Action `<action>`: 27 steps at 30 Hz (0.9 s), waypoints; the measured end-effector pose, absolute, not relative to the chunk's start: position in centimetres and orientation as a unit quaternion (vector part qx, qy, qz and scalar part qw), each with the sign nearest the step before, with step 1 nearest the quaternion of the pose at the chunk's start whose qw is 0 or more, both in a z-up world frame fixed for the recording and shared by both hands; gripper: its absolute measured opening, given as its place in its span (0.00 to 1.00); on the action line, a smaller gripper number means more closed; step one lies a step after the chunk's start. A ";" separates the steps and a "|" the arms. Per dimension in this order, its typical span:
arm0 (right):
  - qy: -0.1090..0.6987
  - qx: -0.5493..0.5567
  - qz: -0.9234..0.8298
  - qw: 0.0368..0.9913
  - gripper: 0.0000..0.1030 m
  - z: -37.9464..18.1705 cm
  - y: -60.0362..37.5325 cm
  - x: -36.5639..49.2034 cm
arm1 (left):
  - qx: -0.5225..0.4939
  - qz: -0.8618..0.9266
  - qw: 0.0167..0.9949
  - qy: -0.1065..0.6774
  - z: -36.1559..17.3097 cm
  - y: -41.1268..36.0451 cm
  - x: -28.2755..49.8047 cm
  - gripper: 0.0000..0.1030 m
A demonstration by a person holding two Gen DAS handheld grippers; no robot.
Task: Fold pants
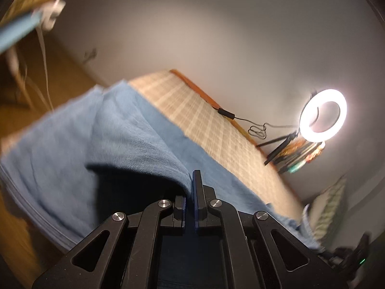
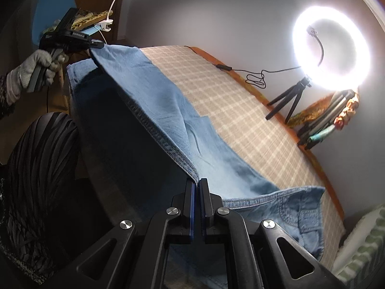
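While lifted off the mattress (image 2: 240,110) — pants (image 2: 149,91) (denim), both tongs clamped.

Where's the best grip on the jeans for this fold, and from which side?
On the stitched outer seam of the jeans, near each end, coming from the near table edge. The right gripper and left gripper are shut there, and the seam hangs taut and straight between them.

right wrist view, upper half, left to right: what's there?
Gloved left hand → left tool pinching the jeans' leg end → plaid table cover → coiled cable → tripod → ring light.
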State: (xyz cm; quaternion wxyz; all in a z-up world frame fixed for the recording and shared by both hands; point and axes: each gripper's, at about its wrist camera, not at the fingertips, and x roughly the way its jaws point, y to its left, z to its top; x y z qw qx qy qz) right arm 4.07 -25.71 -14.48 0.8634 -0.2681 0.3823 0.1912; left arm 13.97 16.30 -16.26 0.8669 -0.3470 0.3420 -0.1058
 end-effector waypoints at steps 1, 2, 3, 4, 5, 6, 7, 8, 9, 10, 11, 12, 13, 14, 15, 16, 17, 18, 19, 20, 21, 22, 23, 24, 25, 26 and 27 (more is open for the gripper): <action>0.382 -0.269 0.188 0.864 0.01 -14.8 -25.5 3.9 | -0.360 -0.104 0.861 0.344 -16.8 16.5 14.2 0.03; 0.384 -0.263 0.186 0.865 0.01 -15.0 -25.5 3.7 | -0.372 -0.098 0.855 0.347 -17.4 16.8 14.4 0.04; 0.385 -0.260 0.186 0.866 0.01 -15.1 -25.4 3.6 | -0.387 -0.095 0.849 0.346 -17.9 17.3 14.5 0.08; 0.385 -0.261 0.184 0.866 0.01 -15.2 -25.3 3.5 | -0.404 -0.088 0.844 0.343 -18.3 17.9 14.6 0.11; 0.385 -0.263 0.181 0.866 0.01 -15.3 -25.3 3.4 | -0.421 -0.074 0.837 0.342 -18.8 18.5 14.7 0.15; 0.386 -0.262 0.179 0.866 0.01 -15.3 -25.3 3.5 | -0.440 -0.062 0.830 0.338 -19.2 19.3 14.8 0.16; 0.388 -0.260 0.178 0.866 0.01 -15.4 -25.4 3.4 | -0.452 -0.056 0.826 0.333 -19.5 19.9 14.8 0.16; 0.389 -0.258 0.176 0.867 0.01 -15.4 -25.4 3.3 | -0.460 -0.043 0.823 0.331 -19.8 20.6 14.9 0.16; 0.389 -0.257 0.174 0.867 0.01 -15.5 -25.5 3.4 | -0.465 -0.030 0.821 0.330 -20.1 21.4 14.9 0.16; 0.390 -0.257 0.174 0.867 0.01 -15.5 -25.6 3.6 | -0.469 -0.022 0.820 0.328 -20.3 22.1 15.1 0.16; 0.390 -0.257 0.172 0.868 0.01 -15.5 -25.6 3.7 | -0.473 -0.014 0.818 0.327 -20.5 22.8 15.1 0.16; 0.390 -0.256 0.171 0.868 0.01 -15.6 -25.6 3.7 | -0.484 -0.009 0.812 0.325 -20.7 23.5 15.2 0.15; 0.390 -0.257 0.169 0.868 0.01 -15.7 -25.6 3.8 | -0.497 -0.017 0.808 0.316 -20.9 24.1 15.3 0.13; 0.390 -0.257 0.168 0.868 0.01 -15.8 -25.5 3.9 | -0.496 -0.018 0.810 0.314 -20.8 24.5 15.3 0.13; 0.390 -0.257 0.166 0.868 0.01 -15.8 -25.5 3.9 | -0.481 -0.014 0.818 0.314 -20.5 24.6 15.5 0.11; 0.390 -0.258 0.164 0.868 0.01 -15.9 -25.5 4.0 | -0.462 -0.010 0.830 0.313 -20.0 24.6 15.7 0.08; 0.390 -0.259 0.162 0.869 0.01 -16.0 -25.5 4.0 | -0.438 -0.006 0.844 0.311 -19.1 24.5 15.8 0.06; 0.390 -0.260 0.161 0.869 0.01 -16.0 -25.4 4.1 | -0.429 -0.006 0.849 0.308 -18.7 24.5 15.9 0.04; 0.388 -0.261 0.159 0.869 0.01 -15.9 -25.4 4.1 | -0.422 -0.008 0.855 0.303 -18.2 24.6 15.6 0.03; 0.386 -0.263 0.157 0.870 0.01 -15.8 -25.4 4.0 | -0.415 -0.008 0.861 0.293 -17.5 24.6 15.3 0.03; 0.384 -0.264 0.156 0.871 0.01 -15.6 -25.4 3.9 | -0.409 -0.006 0.867 0.286 -17.2 24.9 14.6 0.03; 0.381 -0.265 0.156 0.872 0.01 -15.3 -25.5 3.5 | -0.403 -0.003 0.870 0.282 -16.8 24.9 14.0 0.03; 0.377 -0.266 0.155 0.874 0.01 -14.9 -25.5 3.1 | -0.397 0.002 0.876 0.274 -16.4 24.8 13.0 0.03; 0.374 -0.267 0.157 0.874 0.01 -14.6 -25.5 2.5 | -0.392 0.007 0.880 0.267 -16.4 24.7 12.1 0.03; 0.374 -0.268 0.158 0.874 0.01 -14.5 -25.6 2.1 | -0.388 0.010 0.882 0.267 -16.8 24.6 11.3 0.03; 0.377 -0.267 0.161 0.872 0.01 -14.7 -25.7 1.7 | -0.382 0.014 0.882 0.277 -17.5 24.5 10.9 0.03; 0.387 -0.266 0.165 0.867 0.01 -15.3 -25.7 1.6 | -0.377 0.019 0.881 0.286 -18.3 24.4 11.2 0.03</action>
